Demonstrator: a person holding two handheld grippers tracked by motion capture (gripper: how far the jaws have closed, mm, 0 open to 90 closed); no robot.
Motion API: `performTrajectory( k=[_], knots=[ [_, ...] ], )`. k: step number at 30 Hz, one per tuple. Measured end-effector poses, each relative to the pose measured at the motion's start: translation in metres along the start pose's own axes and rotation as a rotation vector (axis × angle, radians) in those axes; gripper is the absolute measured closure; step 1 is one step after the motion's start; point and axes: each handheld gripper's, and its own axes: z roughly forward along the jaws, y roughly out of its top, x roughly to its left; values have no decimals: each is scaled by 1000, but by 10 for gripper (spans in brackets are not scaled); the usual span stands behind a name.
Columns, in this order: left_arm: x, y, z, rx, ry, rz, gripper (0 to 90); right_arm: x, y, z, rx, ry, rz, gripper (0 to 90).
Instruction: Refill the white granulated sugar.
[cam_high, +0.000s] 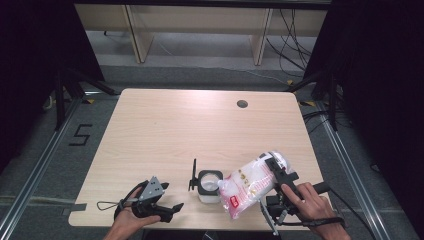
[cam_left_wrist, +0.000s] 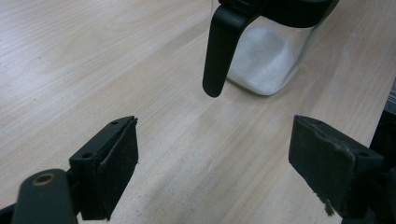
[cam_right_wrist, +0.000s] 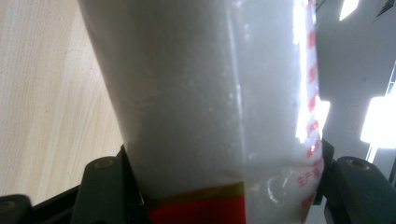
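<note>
The tabletop (cam_high: 165, 130) is a light wooden board with rounded corners, and it has one small round hole (cam_high: 242, 104) near its far right corner. The largest thing on it is a white plastic bag (cam_high: 250, 182) with red print, filled with a white powder or grains; it is near the near right corner, tilted, with its red end low towards the near edge and its other end raised to the right. The right gripper (cam_high: 276, 169) pinches this bag near the raised end: in the right gripper view the bag (cam_right_wrist: 201, 107) sits between the two jaws, and both pads press against its sides. The right hand (cam_high: 307, 202) holds this gripper at the near right corner. Just to the left of the bag, close to the middle of the near edge, there is a clear jar (cam_high: 210, 187) with a black rim and some white content inside; its black lid (cam_high: 193, 175) stands open on the left side. The low end of the bag is just beside the jar, but I cannot tell if they touch. In the left gripper view the jar (cam_left_wrist: 268, 60) stands ahead of the jaws. The left gripper (cam_high: 167, 210) is low near the near left corner, left of the jar and apart from it, held by the left hand (cam_high: 131, 217); its jaws are spread wide, with only bare wood between them.
</note>
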Motion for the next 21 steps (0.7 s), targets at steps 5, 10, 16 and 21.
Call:
performTrajectory(
  k=[5, 10, 16, 21],
  knots=[
    [-1, 0, 0, 0, -6, -8, 154, 6, -4, 3, -25, -27, 80, 391],
    [1, 0, 0, 0, -7, -2, 154, 3, -6, 3, -21, -17, 47, 392],
    [1, -1, 1, -10, -9, -13, 154, 3, -4, 2, -28, -25, 36, 392],
    [2, 0, -1, -7, -5, -2, 154, 4, -2, 2, -37, -16, 32, 392]
  ],
)
